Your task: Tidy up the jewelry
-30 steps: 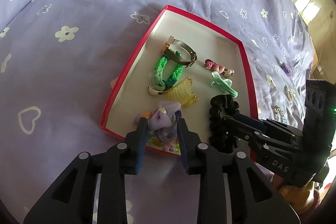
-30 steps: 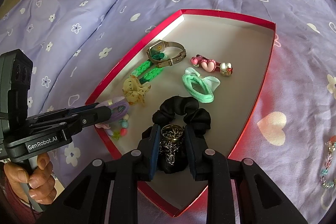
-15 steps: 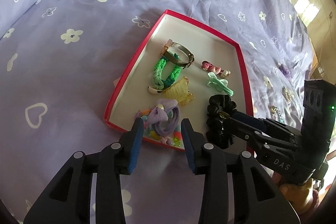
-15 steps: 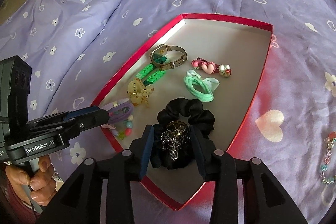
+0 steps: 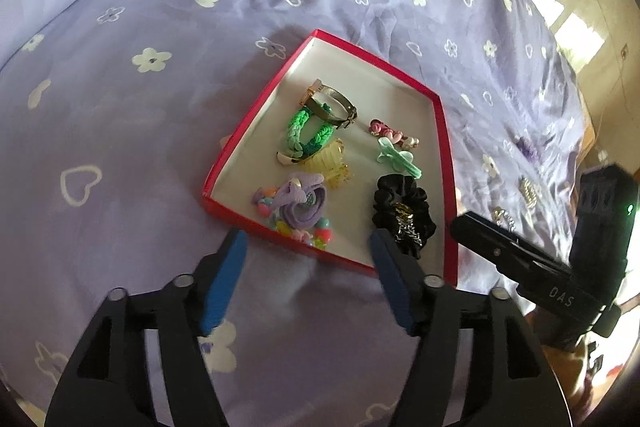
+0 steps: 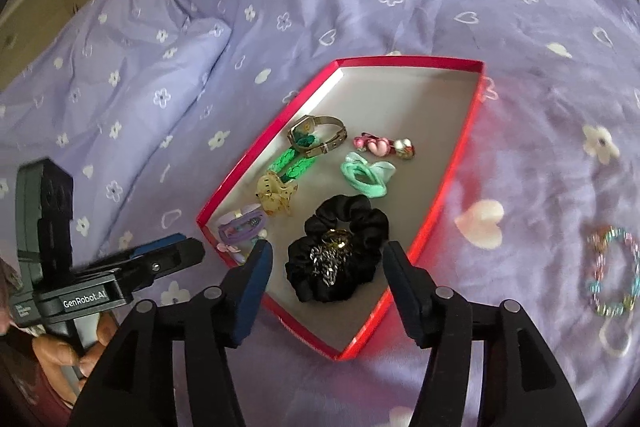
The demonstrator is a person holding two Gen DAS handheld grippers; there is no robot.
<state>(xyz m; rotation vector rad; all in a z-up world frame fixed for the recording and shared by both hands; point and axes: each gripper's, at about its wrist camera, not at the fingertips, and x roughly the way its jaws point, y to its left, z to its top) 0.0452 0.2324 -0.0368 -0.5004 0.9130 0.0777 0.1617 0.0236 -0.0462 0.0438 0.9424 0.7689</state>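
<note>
I take the red tray (image 5: 440,131) on the bed (image 5: 160,99) as my landmark. My left claw (image 5: 308,275) hangs just outside its near wall, angled down, jaws opening with nothing between them; the purple hair tie (image 5: 300,203) lies just inside that near corner on a beaded bracelet. My right claw (image 6: 326,279) hovers over the tray's near end, also tilted down, jaws opening astride the black scrunchie (image 6: 340,255) with the metal chain on top, pads clear of it. Right of the tray, well apart on the quilt, lies a pastel bead bracelet (image 6: 612,271), its loop running away from me. I judge my right hand nearer to it, so it should swing rightward.
</note>
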